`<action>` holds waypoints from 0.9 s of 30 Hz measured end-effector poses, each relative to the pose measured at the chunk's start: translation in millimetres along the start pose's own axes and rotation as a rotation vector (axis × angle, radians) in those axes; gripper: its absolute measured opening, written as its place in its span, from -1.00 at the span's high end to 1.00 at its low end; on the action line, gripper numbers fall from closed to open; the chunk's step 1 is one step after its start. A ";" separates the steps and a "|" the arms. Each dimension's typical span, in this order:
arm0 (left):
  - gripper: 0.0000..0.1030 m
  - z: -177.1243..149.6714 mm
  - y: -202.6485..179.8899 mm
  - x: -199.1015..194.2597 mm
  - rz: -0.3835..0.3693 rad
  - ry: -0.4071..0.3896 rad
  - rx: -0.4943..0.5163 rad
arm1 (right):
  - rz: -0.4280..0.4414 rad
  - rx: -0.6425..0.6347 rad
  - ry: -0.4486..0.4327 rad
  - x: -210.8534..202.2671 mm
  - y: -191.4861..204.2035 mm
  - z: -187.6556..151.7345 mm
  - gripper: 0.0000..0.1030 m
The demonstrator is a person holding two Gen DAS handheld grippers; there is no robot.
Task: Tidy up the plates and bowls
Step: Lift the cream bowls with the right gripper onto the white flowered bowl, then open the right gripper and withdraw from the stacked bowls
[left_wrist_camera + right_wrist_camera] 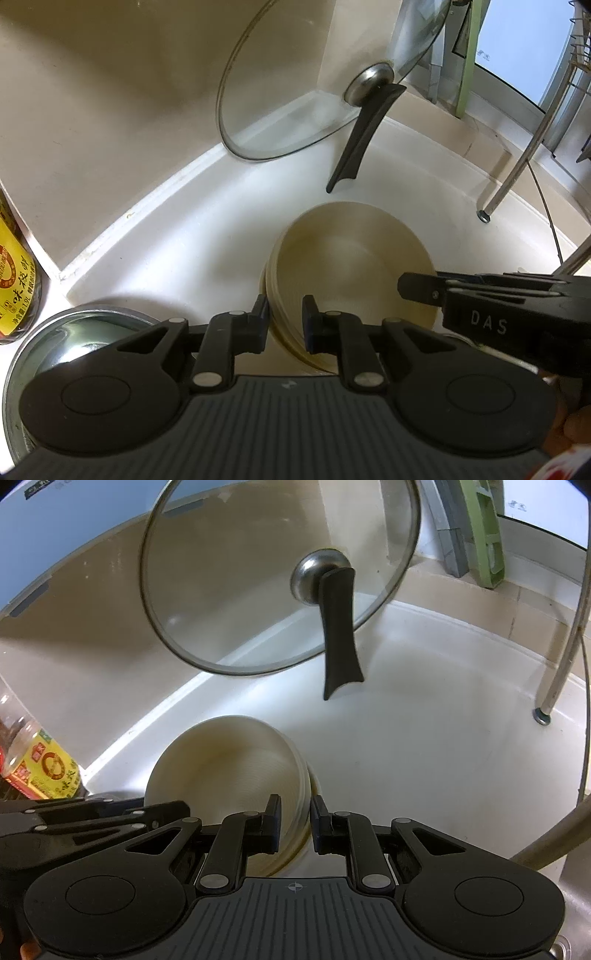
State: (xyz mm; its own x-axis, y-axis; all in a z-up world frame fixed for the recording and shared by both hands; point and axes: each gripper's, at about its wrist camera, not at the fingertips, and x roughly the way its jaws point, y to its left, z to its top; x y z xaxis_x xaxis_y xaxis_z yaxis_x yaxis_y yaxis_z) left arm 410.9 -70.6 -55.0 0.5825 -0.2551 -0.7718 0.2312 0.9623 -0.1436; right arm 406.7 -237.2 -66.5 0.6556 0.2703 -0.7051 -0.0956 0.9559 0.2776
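A stack of nested cream bowls [351, 258] sits on the white counter [184, 251]. In the left wrist view my left gripper [285, 317] straddles the stack's left rim, one pad outside and one inside, and is shut on it. From the right, my right gripper [404, 290] reaches over the opposite rim. In the right wrist view the bowl stack [229, 760] tilts left, and my right gripper [294, 819] is shut on its right rim. The left gripper [177, 812] shows at the lower left.
A glass lid [295, 92] with a black handle leans against the beige wall behind the bowls. A steel pot [74, 332] and a yellow-labelled bottle [14, 288] stand at the left. A metal rack leg [517, 166] stands at the right, and a green board [484, 535] leans in the corner.
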 end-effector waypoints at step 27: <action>0.51 -37.8 -11.9 -74.7 -0.016 -0.088 0.055 | 0.096 0.037 -0.116 -76.5 -4.0 -41.6 -0.05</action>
State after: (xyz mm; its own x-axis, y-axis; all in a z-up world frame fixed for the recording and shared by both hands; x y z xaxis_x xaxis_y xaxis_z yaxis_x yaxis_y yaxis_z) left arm 335.2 -59.3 -19.1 0.6437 -0.2805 -0.7120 0.2824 0.9518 -0.1196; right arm 325.8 -257.0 -40.8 0.7271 0.3435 -0.5944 -0.1362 0.9208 0.3655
